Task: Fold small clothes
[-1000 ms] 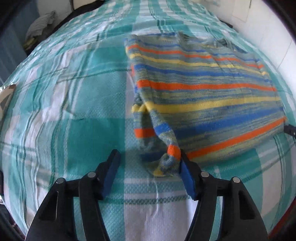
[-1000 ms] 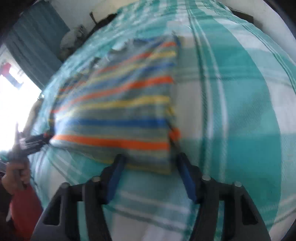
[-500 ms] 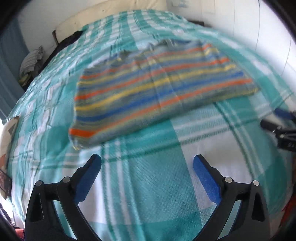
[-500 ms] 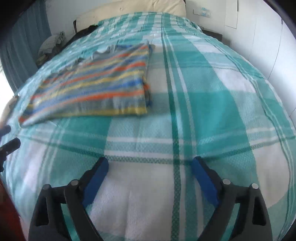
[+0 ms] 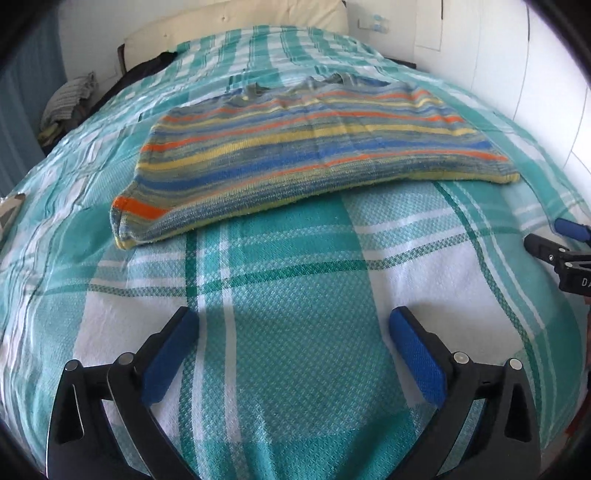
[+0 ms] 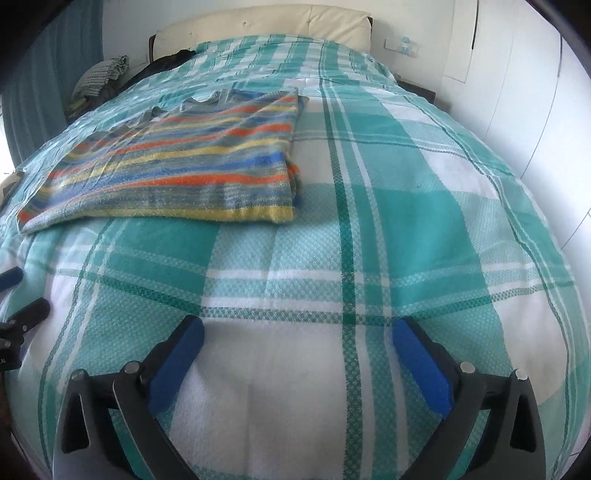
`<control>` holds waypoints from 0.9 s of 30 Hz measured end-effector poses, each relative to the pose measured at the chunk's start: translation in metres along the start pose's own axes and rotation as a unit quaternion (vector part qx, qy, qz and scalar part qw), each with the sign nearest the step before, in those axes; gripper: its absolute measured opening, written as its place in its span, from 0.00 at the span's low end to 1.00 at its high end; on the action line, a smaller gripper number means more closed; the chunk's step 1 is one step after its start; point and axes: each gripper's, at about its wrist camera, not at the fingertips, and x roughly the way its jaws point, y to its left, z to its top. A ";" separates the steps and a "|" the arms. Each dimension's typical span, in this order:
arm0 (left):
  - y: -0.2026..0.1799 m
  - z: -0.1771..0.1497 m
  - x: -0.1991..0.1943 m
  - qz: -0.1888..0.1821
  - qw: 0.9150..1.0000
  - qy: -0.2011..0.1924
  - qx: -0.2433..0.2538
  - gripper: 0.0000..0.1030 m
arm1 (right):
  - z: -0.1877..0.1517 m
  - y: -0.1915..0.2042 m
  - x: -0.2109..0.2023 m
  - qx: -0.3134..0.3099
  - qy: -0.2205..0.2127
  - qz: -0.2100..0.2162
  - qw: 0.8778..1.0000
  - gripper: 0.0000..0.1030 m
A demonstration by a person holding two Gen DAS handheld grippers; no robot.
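Observation:
A striped knit sweater (image 5: 314, 147) in blue, orange, yellow and grey lies flat on the bed, sleeves folded in. It also shows in the right wrist view (image 6: 177, 166), at the upper left. My left gripper (image 5: 291, 325) is open and empty, hovering over the bedspread well short of the sweater's near hem. My right gripper (image 6: 295, 328) is open and empty too, to the right of the sweater and nearer the foot of the bed. The right gripper's tips show at the right edge of the left wrist view (image 5: 554, 243).
The bed is covered by a teal, green and white plaid bedspread (image 6: 406, 184). A cream headboard (image 6: 277, 22) stands at the far end. A pile of dark and striped clothes (image 5: 74, 99) lies at the far left. A white wall (image 6: 517, 92) runs along the right side.
Both grippers let go of the sweater's lower corners, opened wide and drew back toward the foot of the bed. The sweater now lies flat and still.

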 end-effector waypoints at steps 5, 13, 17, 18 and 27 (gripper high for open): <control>0.000 -0.002 -0.001 0.000 1.000 -0.003 0.000 0.99 | -0.001 0.000 0.000 -0.001 -0.002 -0.004 1.000 0.99; -0.001 -0.004 -0.003 0.003 1.000 -0.010 0.000 0.99 | -0.001 0.000 0.000 0.000 -0.002 -0.003 1.000 0.99; 0.000 -0.003 -0.003 0.002 1.000 -0.010 0.000 0.99 | -0.001 0.001 0.000 0.000 -0.002 -0.004 1.000 0.99; 0.000 -0.004 -0.003 0.003 1.000 -0.011 0.000 0.99 | -0.001 0.001 0.001 0.000 -0.002 -0.004 1.000 0.99; -0.006 -0.003 -0.014 0.026 1.000 -0.013 0.009 0.99 | -0.001 0.000 0.000 0.003 -0.001 0.000 1.000 0.99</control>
